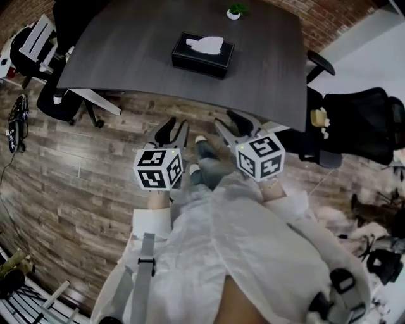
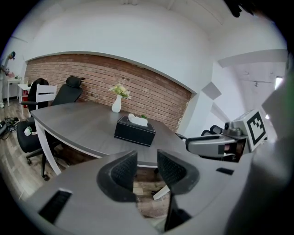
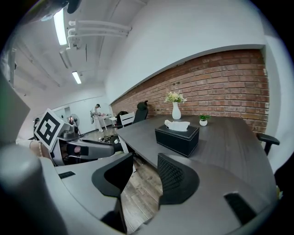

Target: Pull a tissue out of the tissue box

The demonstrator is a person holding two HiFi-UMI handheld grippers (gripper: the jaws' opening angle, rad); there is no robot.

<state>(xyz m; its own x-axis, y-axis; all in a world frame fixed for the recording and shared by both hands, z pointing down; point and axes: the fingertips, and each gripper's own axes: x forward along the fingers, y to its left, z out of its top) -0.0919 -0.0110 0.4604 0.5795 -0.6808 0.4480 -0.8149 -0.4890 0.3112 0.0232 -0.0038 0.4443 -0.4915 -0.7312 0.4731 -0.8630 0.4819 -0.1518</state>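
- The black tissue box sits near the middle of the dark grey surface. A white tissue stands up out of the slot in its top.
- The left gripper is held over the wooden floor, short of the surface's near edge and well apart from the box. Its jaws stand apart with nothing between them.
- The right gripper is just beside the left one, also short of the surface. Its jaws are likewise spread and empty.
- Both grippers point toward the box.
- A small potted plant and a white vase of flowers stand beyond the box, at the far side.
- A black office chair stands off the surface's right end.
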